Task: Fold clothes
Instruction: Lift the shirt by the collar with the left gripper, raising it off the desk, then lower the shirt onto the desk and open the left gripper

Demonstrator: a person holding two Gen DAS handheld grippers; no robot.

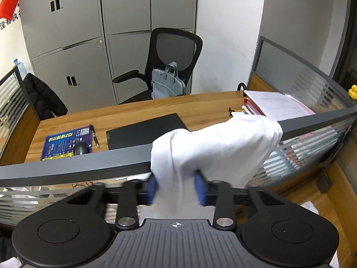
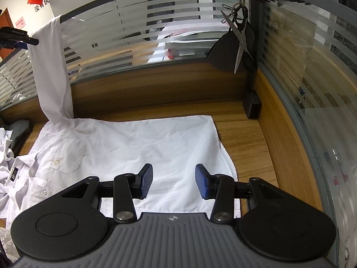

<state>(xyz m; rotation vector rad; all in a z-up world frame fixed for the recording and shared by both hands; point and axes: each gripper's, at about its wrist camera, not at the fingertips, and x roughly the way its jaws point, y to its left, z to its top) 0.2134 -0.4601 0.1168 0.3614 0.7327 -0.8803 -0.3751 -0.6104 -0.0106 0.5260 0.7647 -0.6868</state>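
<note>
The left gripper [image 1: 176,189] is clenched on a sleeve [image 1: 214,147] of the white shirt [image 2: 133,147], lifted high so the cloth drapes over the partition rail [image 1: 73,165] at the frame's middle; I judge this pulls the sleeve straight for folding. The shirt's body lies flat on the desk [image 2: 245,134], pocket toward the lower left. The right gripper [image 2: 174,183] hovers over the hem, jaws apart and holding nothing. Bare desk shows right of the shirt's edge; rumpled clothes [image 2: 6,156] crowd the left.
</note>
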